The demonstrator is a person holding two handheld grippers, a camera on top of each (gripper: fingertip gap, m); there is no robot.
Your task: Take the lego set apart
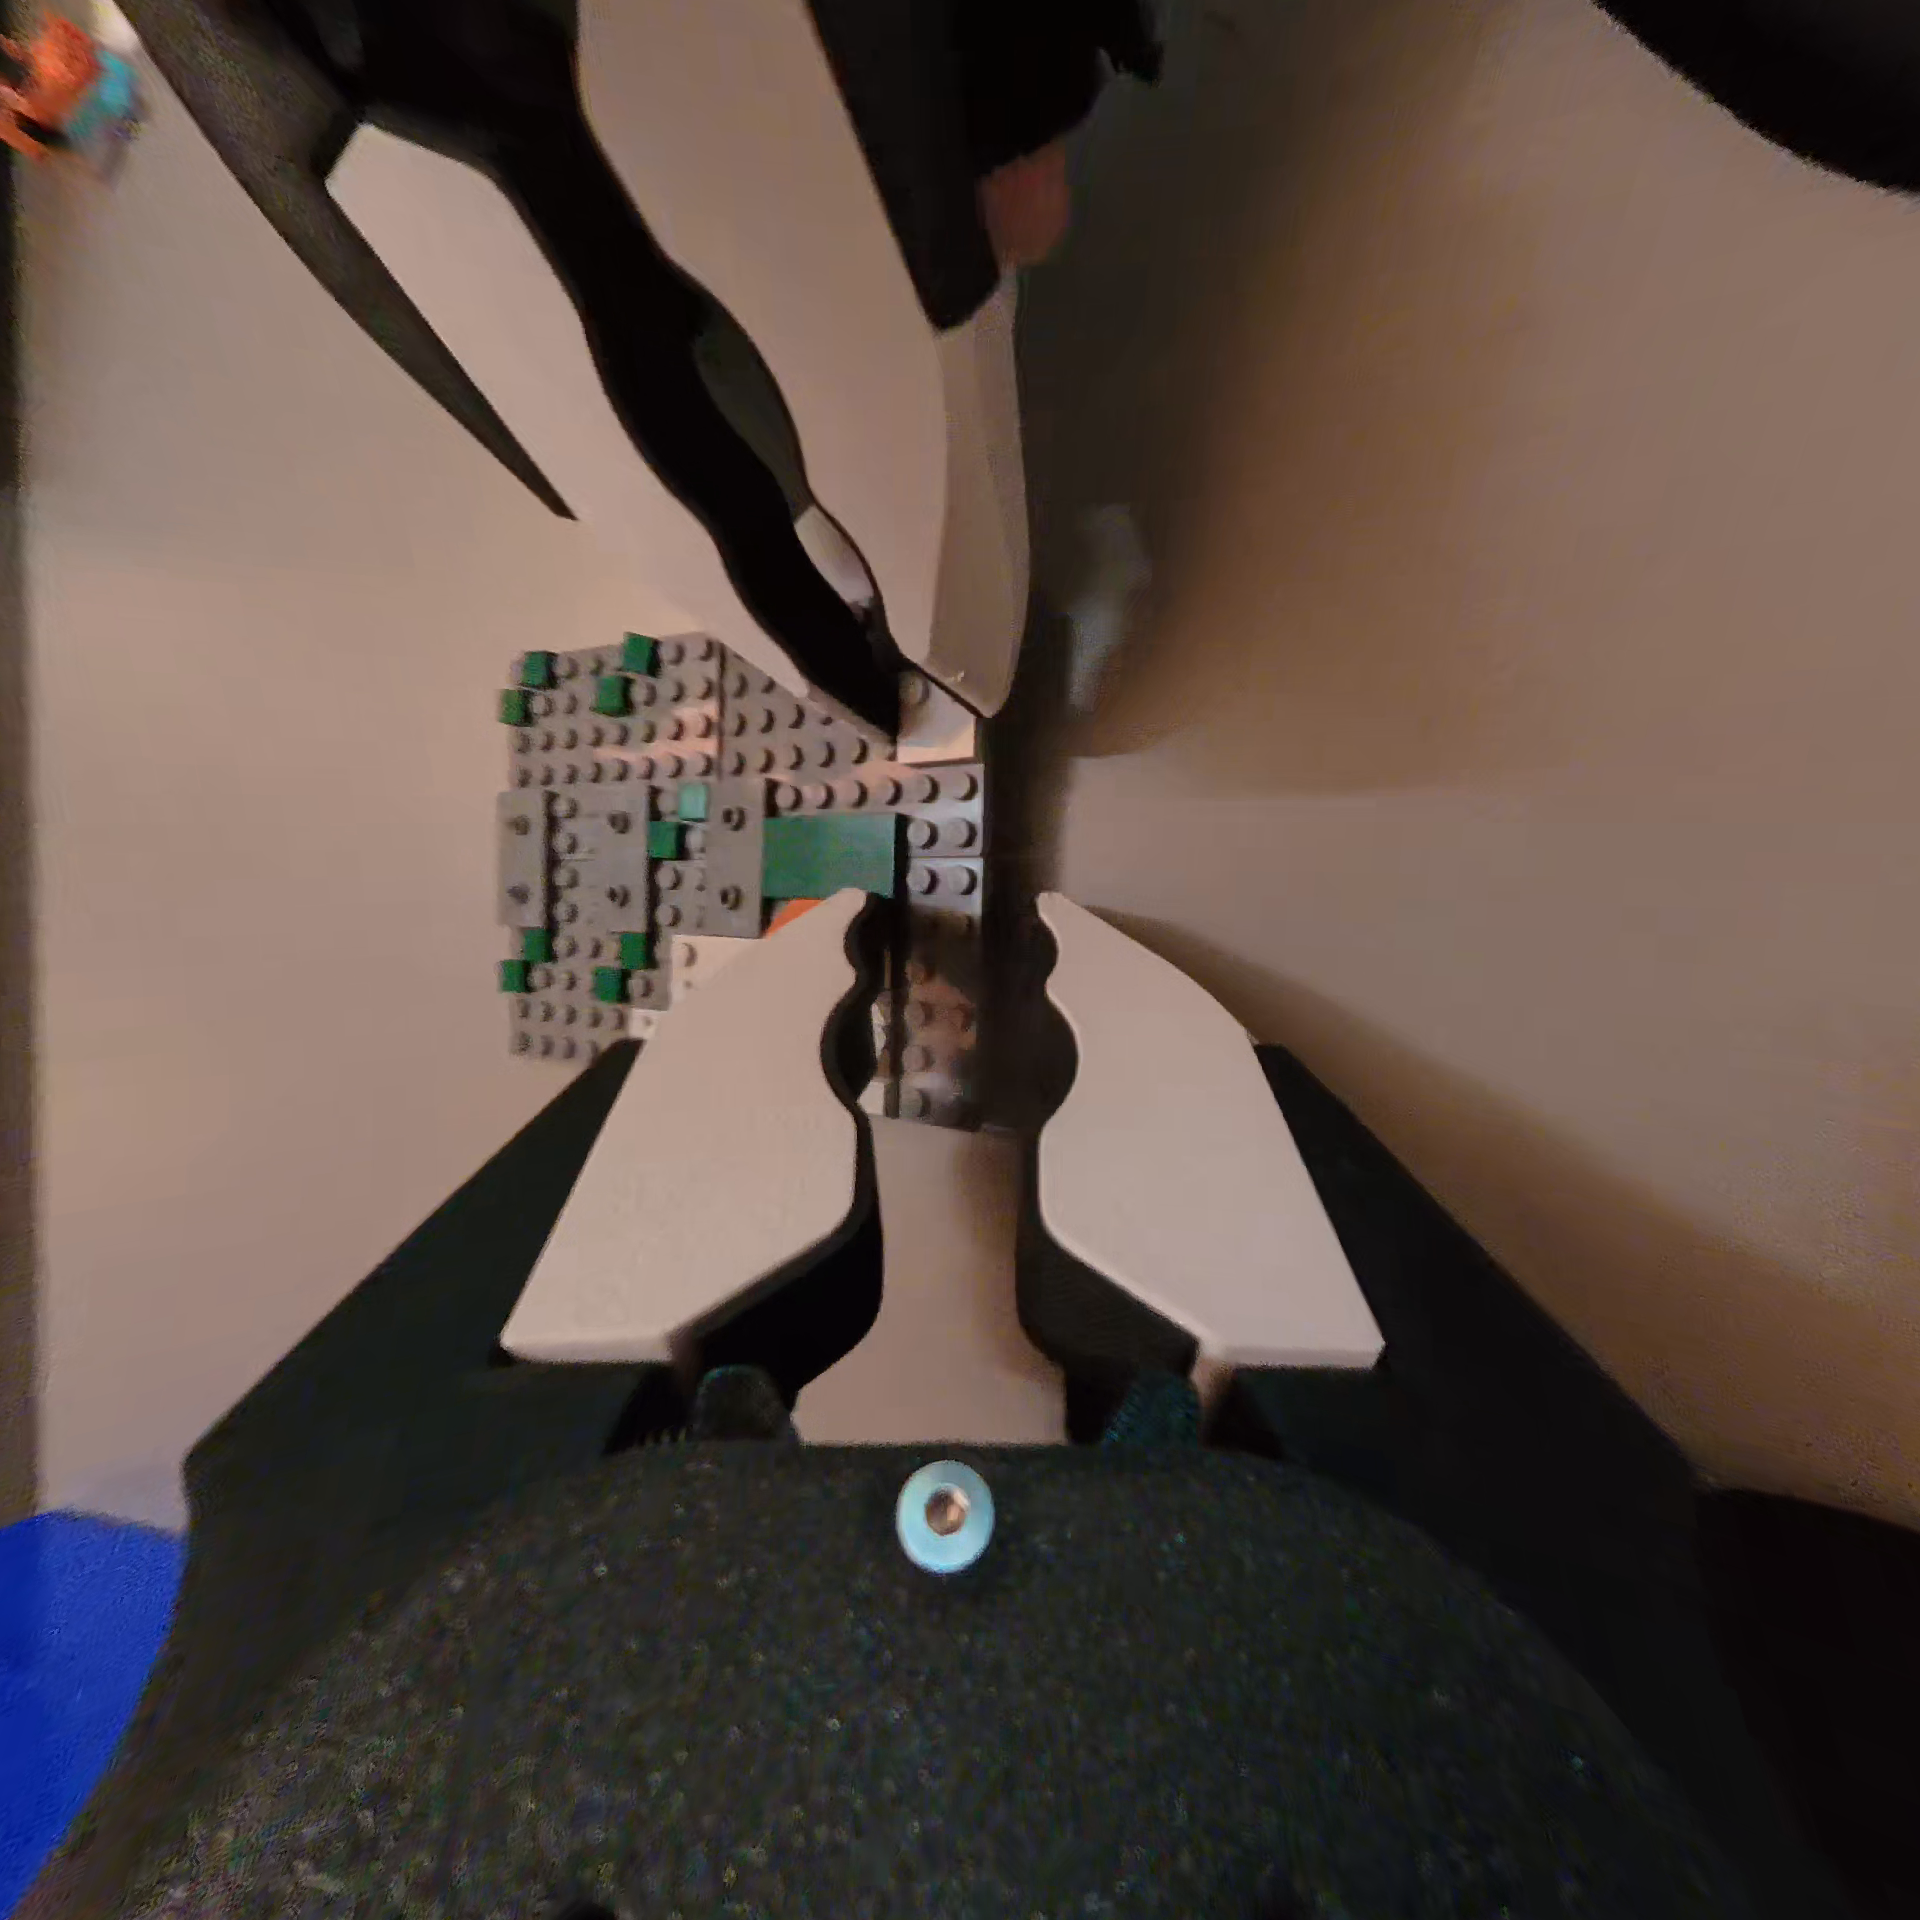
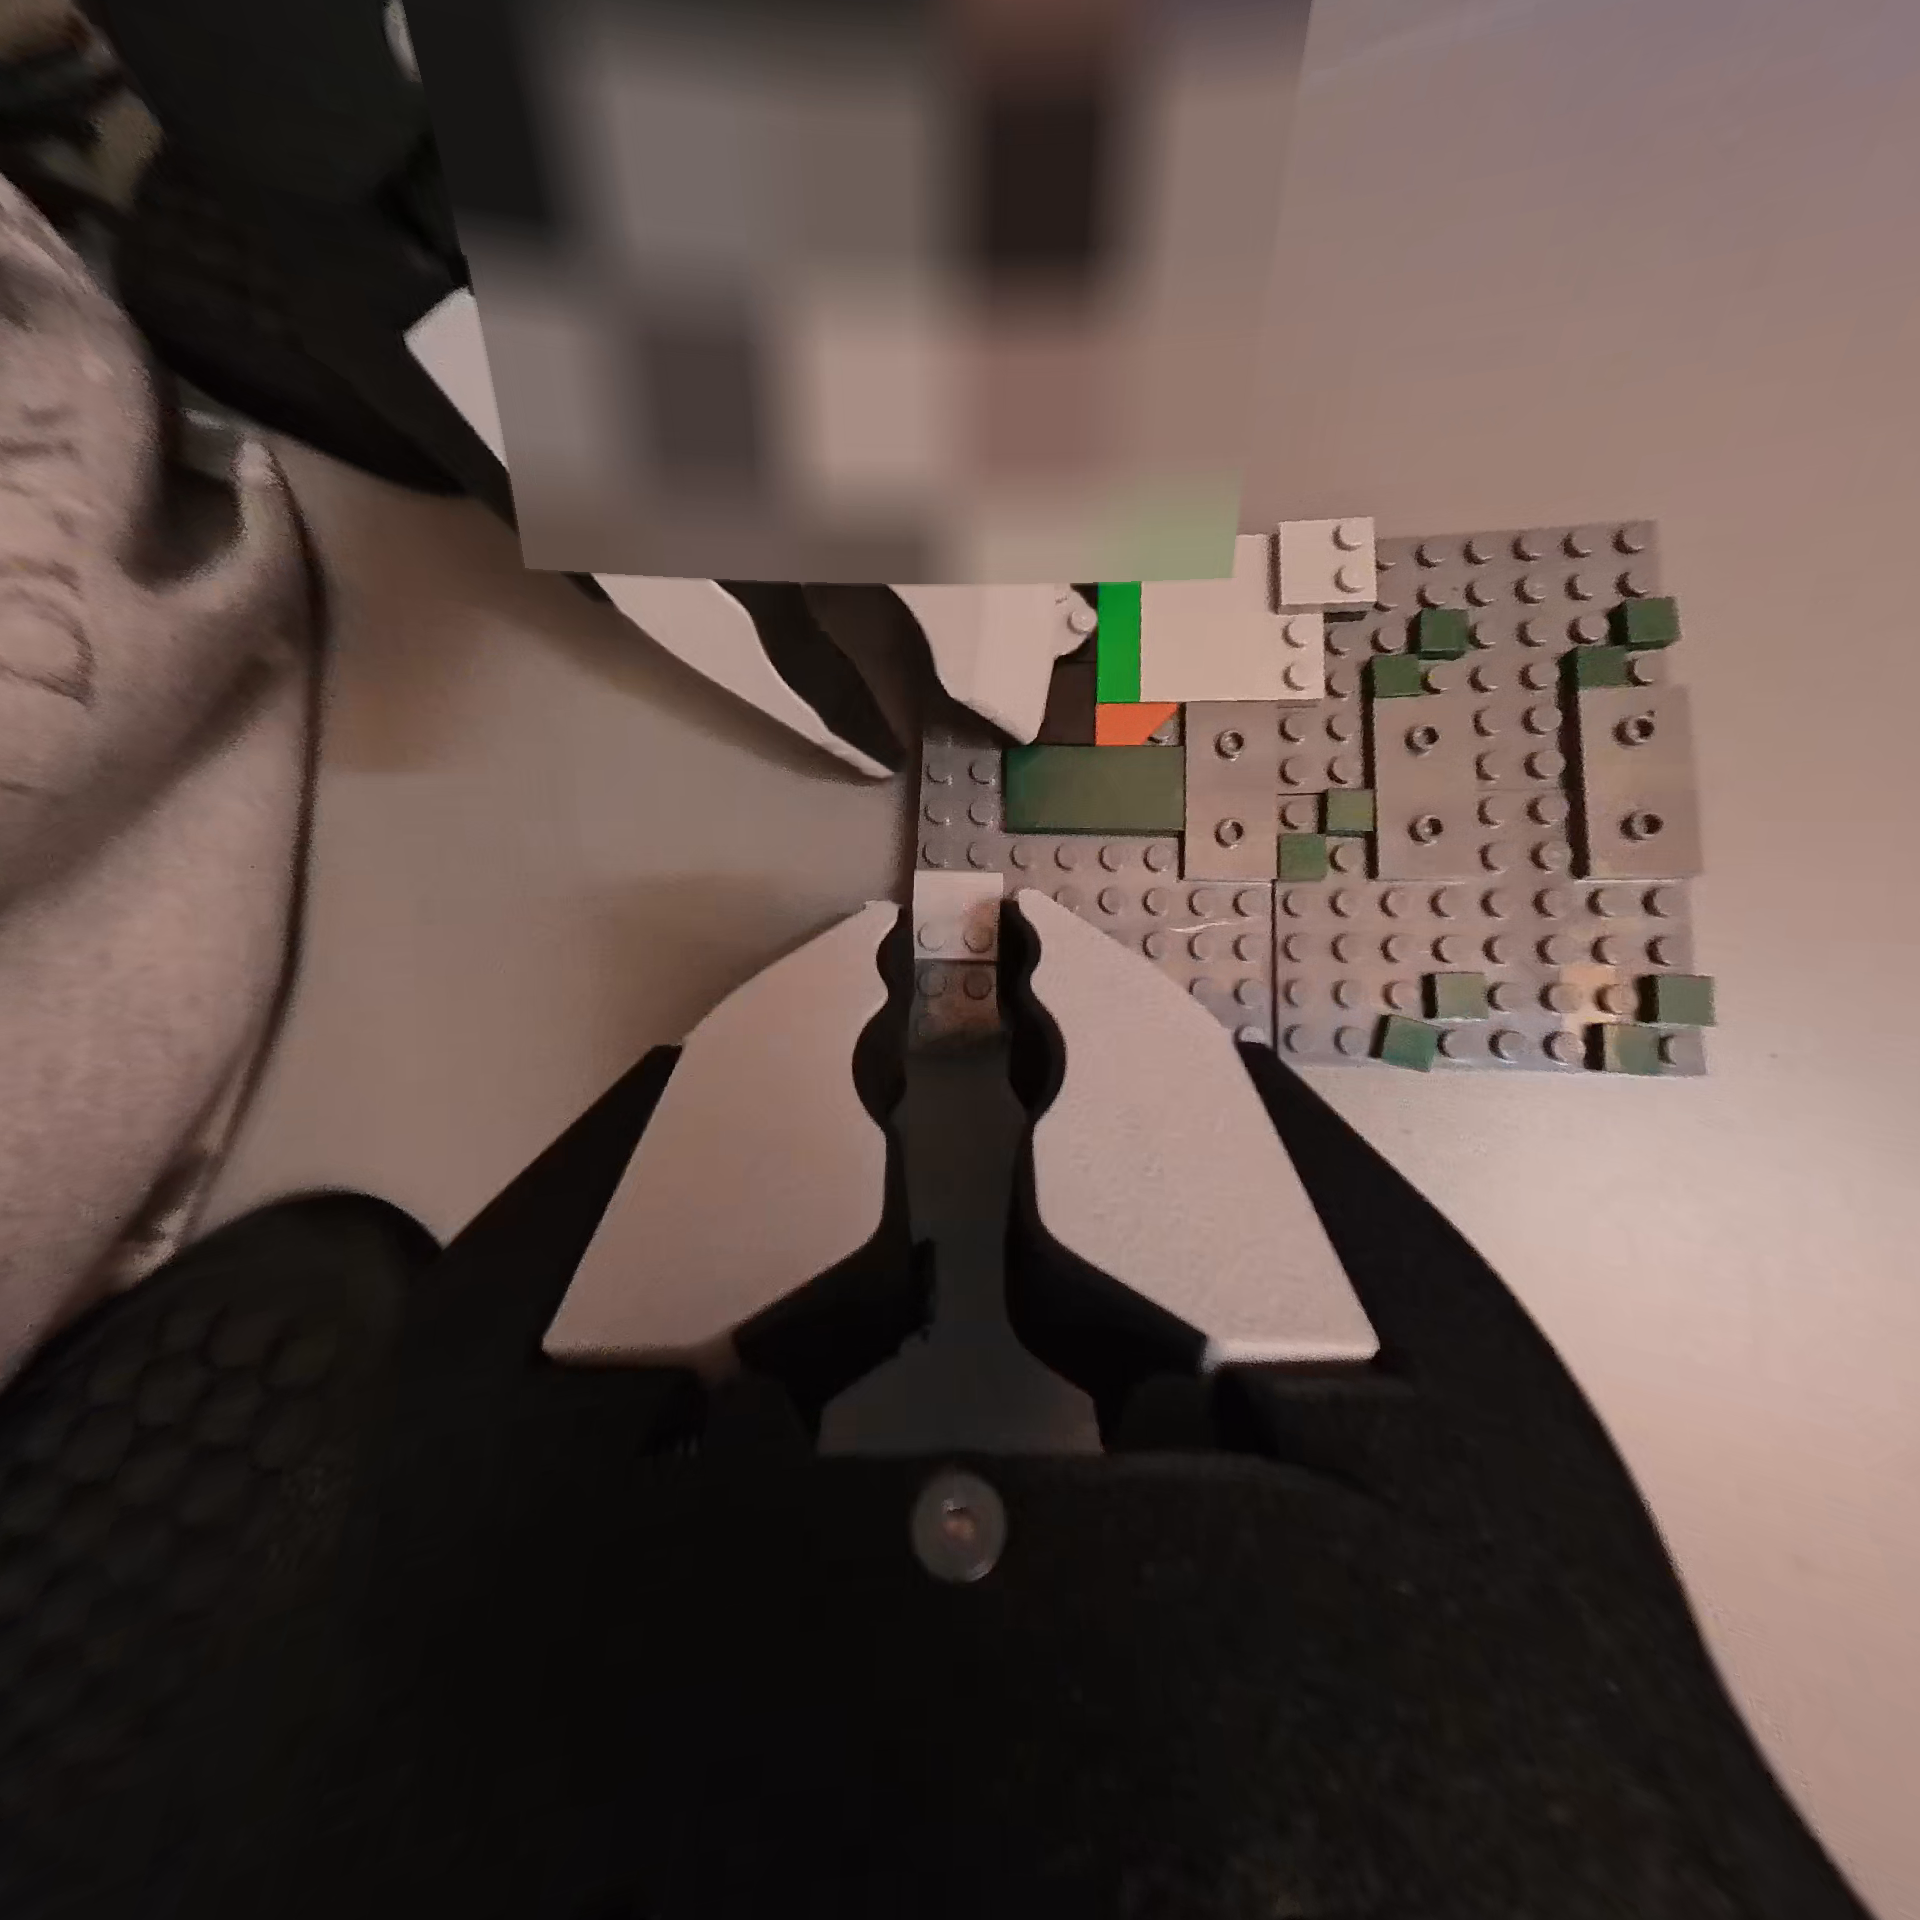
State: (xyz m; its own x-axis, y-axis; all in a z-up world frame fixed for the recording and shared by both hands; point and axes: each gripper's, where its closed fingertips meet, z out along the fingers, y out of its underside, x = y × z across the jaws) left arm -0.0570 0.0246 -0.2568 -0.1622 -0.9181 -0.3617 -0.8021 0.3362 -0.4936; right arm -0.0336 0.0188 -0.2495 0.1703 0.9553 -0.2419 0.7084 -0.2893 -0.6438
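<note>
The lego set [image 2: 1455,935] is a flat build of grey studded plates with small dark green tiles and one long dark green tile [image 2: 1091,790]; it lies on the pale table. It also shows in the left wrist view [image 1: 623,831]. My right gripper [image 2: 954,909] is shut on a small light grey plate [image 2: 956,920] at the set's near left corner. My left gripper [image 1: 951,909] is shut on the grey edge strip [image 1: 940,842] of the set, opposite the right gripper [image 1: 940,707]. Its white fingers [image 2: 997,665] show across the set in the right wrist view.
White plates [image 2: 1216,644], a bright green piece [image 2: 1119,644] and an orange piece [image 2: 1132,724] sit on the set's far left part. A person's pale garment [image 2: 104,623] fills the left. A blue thing [image 1: 73,1662] and an orange-teal object [image 1: 62,94] lie at the table's edges.
</note>
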